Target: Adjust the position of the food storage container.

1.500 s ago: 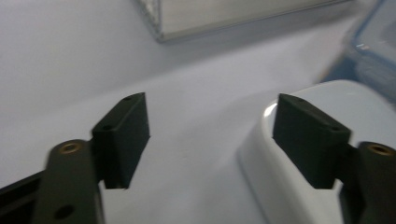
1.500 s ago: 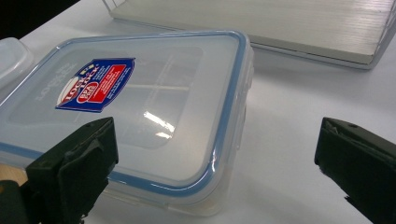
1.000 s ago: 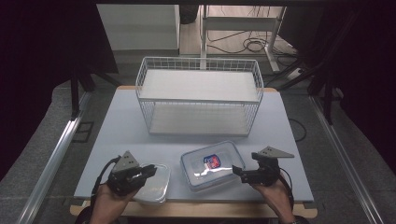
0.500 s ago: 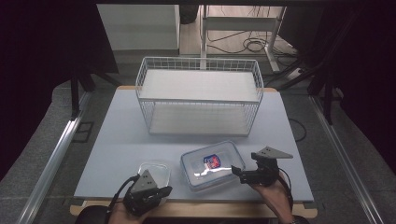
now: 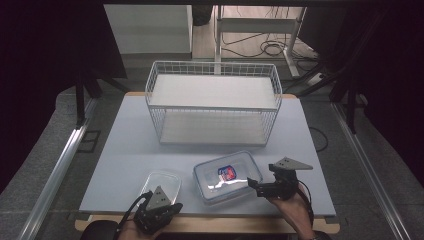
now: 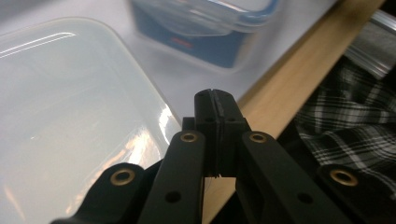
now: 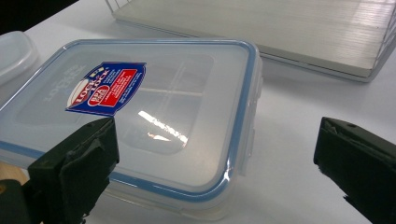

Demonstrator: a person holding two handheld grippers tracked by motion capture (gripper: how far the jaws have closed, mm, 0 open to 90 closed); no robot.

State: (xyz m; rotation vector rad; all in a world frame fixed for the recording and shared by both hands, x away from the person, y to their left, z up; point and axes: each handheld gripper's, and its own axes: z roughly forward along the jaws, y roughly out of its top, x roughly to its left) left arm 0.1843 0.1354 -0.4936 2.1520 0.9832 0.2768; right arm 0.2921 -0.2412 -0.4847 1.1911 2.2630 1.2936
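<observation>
The box point(image 5: 227, 176), clear with a blue-rimmed lid and a red and blue label, lies flat near the front of the worktop point(image 5: 125, 150) in the high view, in front of the wire basket point(image 5: 212, 102). Just left of it lies a small clear tub point(image 5: 161, 184). The right tool point(image 5: 254, 186) sits at the box's right front corner, on the person's right hand point(image 5: 290, 202). The left tool point(image 5: 172, 209) hangs at the front edge, just in front of the tub.

In the left gripper view the left tool point(image 6: 215, 100) has its jaws pressed together with nothing between them, over the bare strip between the tub point(image 6: 70, 121) and the wooden edge point(image 6: 275, 107); the box point(image 6: 205, 28) lies beyond.

In the right gripper view the right tool point(image 7: 217, 158) stands spread wide, 1 jaw over the lid near the label point(image 7: 106, 87), the other out over bare worktop, so the box's point(image 7: 187, 93) right side wall and clasp lie between them. It pinches nothing yet.

The step looks like taking hold of the box at this corner. To do it well, I would lower the jaws until the pads are level with the rim, centre them on the wall and lid edge, not the slick lid top, and close squarely. The left tool could steady the far side if the box slides.
</observation>
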